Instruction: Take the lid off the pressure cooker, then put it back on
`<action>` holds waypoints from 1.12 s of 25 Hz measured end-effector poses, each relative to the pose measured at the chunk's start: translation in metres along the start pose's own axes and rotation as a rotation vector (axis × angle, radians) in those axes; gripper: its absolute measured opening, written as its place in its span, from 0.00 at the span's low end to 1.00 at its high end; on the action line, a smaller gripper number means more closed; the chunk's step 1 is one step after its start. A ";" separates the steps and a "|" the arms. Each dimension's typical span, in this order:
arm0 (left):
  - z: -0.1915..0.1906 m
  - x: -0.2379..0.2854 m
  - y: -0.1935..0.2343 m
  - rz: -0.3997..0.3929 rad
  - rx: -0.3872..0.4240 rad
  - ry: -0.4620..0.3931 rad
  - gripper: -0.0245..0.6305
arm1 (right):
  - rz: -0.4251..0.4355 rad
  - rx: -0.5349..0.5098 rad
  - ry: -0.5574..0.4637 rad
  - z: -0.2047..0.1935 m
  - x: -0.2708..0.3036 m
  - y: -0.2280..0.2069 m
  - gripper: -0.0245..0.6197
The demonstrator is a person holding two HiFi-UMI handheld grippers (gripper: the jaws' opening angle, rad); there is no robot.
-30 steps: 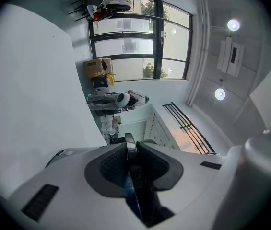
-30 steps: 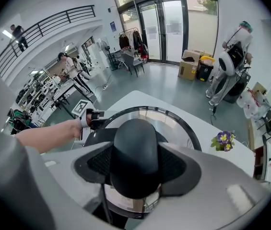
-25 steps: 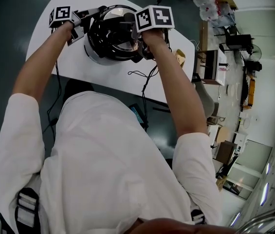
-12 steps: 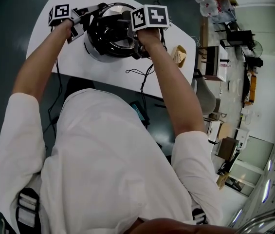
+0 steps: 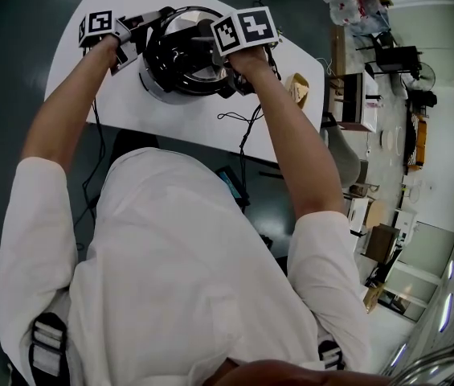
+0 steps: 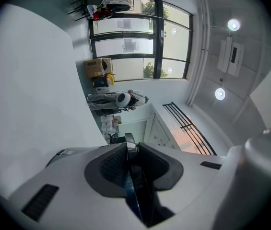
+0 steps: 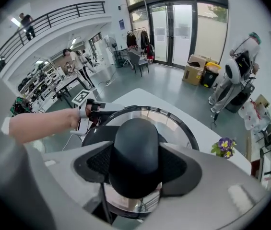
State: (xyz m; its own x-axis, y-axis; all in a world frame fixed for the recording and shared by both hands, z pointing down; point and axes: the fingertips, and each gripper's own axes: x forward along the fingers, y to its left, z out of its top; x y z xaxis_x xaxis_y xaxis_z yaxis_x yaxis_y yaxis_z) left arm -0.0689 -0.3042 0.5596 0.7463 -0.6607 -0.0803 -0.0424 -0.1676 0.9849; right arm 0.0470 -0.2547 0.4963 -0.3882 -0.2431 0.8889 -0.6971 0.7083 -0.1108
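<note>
A black pressure cooker (image 5: 162, 75) stands upright on a white table (image 5: 122, 107), its shiny round lid (image 5: 182, 26) with a black knob (image 7: 135, 150) resting on top.

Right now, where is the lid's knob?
In the right gripper view the knob sits mid-frame at the centre of the lid, between the opening jaws of the right gripper.

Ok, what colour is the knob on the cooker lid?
Black. The knob shows best in the right gripper view.
</note>
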 end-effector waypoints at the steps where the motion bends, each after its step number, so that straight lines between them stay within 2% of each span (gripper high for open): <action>1: 0.001 0.000 0.002 0.002 0.001 -0.001 0.16 | 0.006 -0.021 0.011 -0.001 0.000 0.000 0.48; 15: -0.001 0.000 0.002 0.008 -0.002 0.014 0.17 | 0.098 -0.248 0.052 -0.005 0.000 0.007 0.49; 20: -0.002 0.001 0.002 0.012 0.000 0.024 0.18 | 0.129 -0.378 0.090 -0.008 0.001 0.008 0.50; 28: -0.001 -0.001 0.003 0.011 -0.004 0.009 0.19 | 0.135 -0.373 0.051 -0.005 0.002 0.009 0.50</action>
State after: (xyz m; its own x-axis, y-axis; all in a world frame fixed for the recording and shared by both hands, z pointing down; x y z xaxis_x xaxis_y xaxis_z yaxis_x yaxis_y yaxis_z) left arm -0.0687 -0.3036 0.5625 0.7521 -0.6555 -0.0682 -0.0479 -0.1576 0.9863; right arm 0.0428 -0.2451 0.4996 -0.4244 -0.1047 0.8994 -0.3719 0.9258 -0.0677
